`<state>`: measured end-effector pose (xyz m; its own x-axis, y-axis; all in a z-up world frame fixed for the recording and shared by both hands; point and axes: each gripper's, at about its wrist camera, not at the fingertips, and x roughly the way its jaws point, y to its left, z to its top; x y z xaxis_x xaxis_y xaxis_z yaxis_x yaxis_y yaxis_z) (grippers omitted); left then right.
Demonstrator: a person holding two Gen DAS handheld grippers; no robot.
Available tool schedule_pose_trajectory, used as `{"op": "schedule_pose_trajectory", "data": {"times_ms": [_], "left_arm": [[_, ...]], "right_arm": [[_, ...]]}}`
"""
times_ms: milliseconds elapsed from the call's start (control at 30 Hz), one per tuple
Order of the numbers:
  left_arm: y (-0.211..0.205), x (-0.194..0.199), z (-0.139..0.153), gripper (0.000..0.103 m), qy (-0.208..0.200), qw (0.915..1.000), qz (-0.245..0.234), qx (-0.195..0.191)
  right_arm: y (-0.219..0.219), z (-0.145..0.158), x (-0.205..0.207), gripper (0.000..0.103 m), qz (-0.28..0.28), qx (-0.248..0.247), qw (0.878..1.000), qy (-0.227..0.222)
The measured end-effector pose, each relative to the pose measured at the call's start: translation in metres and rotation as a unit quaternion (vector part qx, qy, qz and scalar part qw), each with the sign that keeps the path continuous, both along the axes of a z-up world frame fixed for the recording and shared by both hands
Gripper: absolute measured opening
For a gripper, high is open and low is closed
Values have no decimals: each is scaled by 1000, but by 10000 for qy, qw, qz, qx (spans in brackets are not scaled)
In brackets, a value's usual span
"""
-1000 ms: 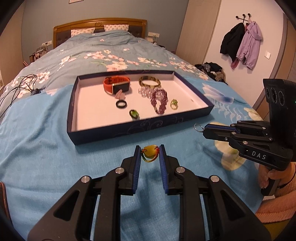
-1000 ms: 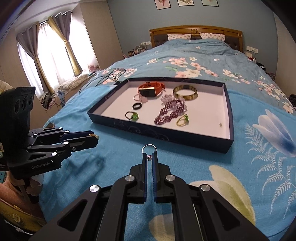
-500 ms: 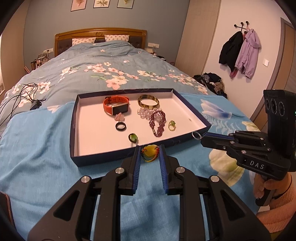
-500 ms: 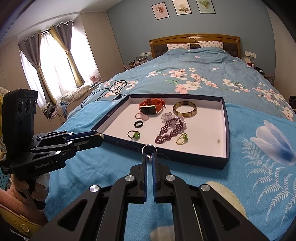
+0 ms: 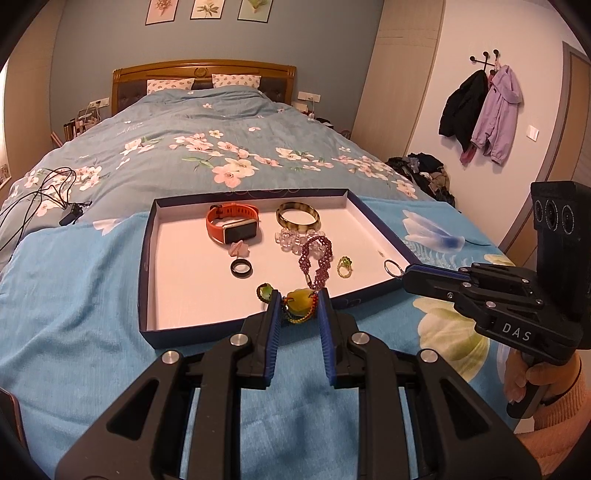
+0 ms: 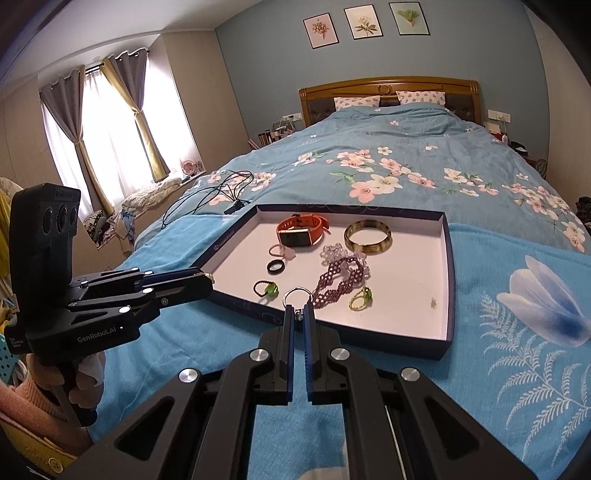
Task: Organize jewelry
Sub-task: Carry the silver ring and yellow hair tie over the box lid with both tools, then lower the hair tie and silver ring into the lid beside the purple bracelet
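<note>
Left tongs [image 5: 298, 301] grip a yellow-green beaded pendant [image 5: 300, 300]; right tongs [image 6: 299, 308] pinch a silver ring [image 6: 296, 295], both near the tray's [image 5: 147, 258] front edge.

Floral blue bedspread [image 5: 229, 147], wooden headboard [image 5: 203, 72], black cables [image 5: 40, 192], hanging jackets [image 5: 484, 110], three framed prints [image 6: 365, 24], curtained window [image 6: 107, 133]

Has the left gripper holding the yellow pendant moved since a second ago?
Yes. The left gripper, shut on the yellow beaded pendant, has advanced toward the dark blue shallow tray; its tips now overlap the tray's near rim.
</note>
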<state>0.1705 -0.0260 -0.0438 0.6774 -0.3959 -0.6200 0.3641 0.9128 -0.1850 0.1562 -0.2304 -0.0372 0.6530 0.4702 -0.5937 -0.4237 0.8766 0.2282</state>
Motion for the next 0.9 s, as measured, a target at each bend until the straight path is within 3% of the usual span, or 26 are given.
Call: {"op": "schedule_pose_trajectory", "data": {"times_ms": [900], "left_arm": [[-4, 17, 4, 20, -138, 9998, 118, 46]], "right_arm": [[3, 7, 18, 3, -13, 0, 10000, -96]]}}
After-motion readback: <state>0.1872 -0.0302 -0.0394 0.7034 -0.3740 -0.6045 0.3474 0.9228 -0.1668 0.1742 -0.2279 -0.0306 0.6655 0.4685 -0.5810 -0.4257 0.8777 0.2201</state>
